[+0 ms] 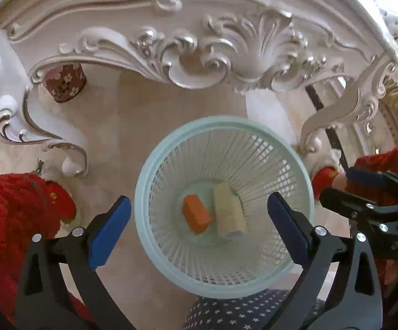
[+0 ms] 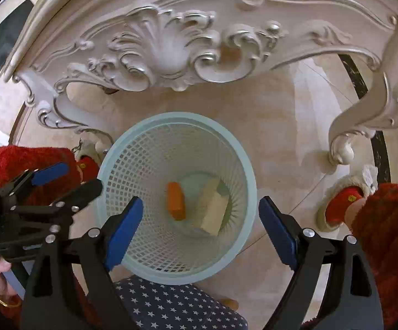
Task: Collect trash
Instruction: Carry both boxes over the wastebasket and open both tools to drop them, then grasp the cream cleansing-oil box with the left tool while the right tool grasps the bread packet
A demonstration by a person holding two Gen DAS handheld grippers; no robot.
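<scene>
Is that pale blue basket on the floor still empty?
No, the basket already holds two pieces at its bottom: an orange block and a cream-coloured box lying beside it.

Carved white table apron (image 1: 199, 55) with silvered scrollwork, on curled legs (image 1: 328, 126). Beige marble floor (image 1: 121, 126), dark inlay strip (image 2: 364, 77). Maroon floral container (image 1: 65, 82) (under the table, near one leg). Navy star-print fabric (image 2: 171, 305). Red fuzzy slippers (image 2: 344, 200).
</scene>
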